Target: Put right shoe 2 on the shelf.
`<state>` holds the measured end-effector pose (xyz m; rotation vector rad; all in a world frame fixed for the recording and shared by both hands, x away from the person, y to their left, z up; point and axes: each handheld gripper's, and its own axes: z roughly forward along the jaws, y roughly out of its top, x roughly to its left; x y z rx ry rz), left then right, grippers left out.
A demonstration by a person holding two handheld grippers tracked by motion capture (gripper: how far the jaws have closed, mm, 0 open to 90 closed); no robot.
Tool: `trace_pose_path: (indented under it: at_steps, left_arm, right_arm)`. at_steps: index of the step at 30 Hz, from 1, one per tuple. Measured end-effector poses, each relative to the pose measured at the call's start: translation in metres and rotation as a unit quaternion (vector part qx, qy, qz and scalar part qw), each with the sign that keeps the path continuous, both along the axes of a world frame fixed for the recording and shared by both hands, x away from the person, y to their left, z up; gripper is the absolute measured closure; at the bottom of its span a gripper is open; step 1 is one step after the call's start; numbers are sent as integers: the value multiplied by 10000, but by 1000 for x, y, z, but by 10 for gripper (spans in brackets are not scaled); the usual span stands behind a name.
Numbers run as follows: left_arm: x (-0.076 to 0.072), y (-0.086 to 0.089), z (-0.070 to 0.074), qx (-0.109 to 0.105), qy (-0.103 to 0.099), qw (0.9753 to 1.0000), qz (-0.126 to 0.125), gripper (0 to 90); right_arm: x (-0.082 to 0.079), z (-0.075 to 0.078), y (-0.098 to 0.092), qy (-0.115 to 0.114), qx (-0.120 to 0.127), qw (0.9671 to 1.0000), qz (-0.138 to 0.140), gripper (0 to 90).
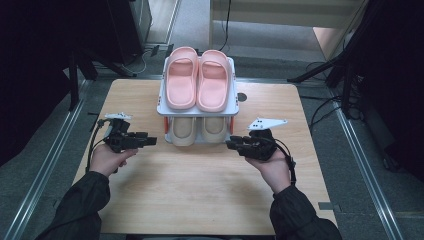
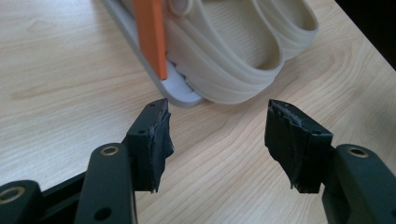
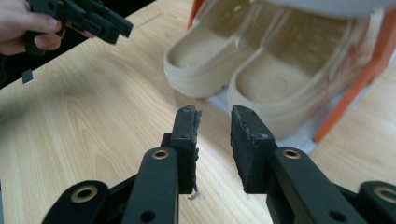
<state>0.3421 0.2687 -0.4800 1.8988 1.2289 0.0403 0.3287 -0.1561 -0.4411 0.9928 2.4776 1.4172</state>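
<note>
Pale wood-grain table (image 1: 200, 185), dark floor around it: a small two-tier shoe rack (image 1: 161, 105) stands at the far middle, pink slippers (image 1: 197, 80) on top and beige slippers (image 1: 198, 131) on the lower shelf, toes toward the person. The left gripper (image 1: 150, 141) hovers just left of the rack's front corner, its jaws spread wide and empty — in the left gripper view the beige pair (image 2: 233, 51) lies just ahead of the jaws, beside an orange rack post (image 2: 152, 37). The right gripper (image 1: 231, 145) hangs near the rack's right front, jaws a narrow gap apart, gripping nothing; the beige slippers (image 3: 243, 70) sit ahead and slightly right of it. Both hands — left hand (image 1: 107, 159), right hand (image 1: 272, 167) — hold the tools palm-up, black sleeves reaching in from below. Slippers look like soft moulded foam, ribbed along the soles.
</note>
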Motion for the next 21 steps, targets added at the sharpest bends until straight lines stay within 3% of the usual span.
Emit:
trace_pose_path:
  at_steps: [7,13,19,21]
  left_arm:
    - [3,-13,1,20,14,9998,-205,396]
    - [6,-23,0,129,13,9993,-341,388]
    - [8,-31,-2,194,-11,9993,-316,391]
    - [8,-33,-3,176,-13,9992,-346,360]
  right_arm:
    - [-6,-28,-14,110,-23,9999,-94,595]
    - [-7,-33,-14,53,-105,9999,-72,512]
    - [-6,-36,-15,69,-235,9997,-14,448]
    - [-6,-40,-14,-143,-291,9993,-187,353]
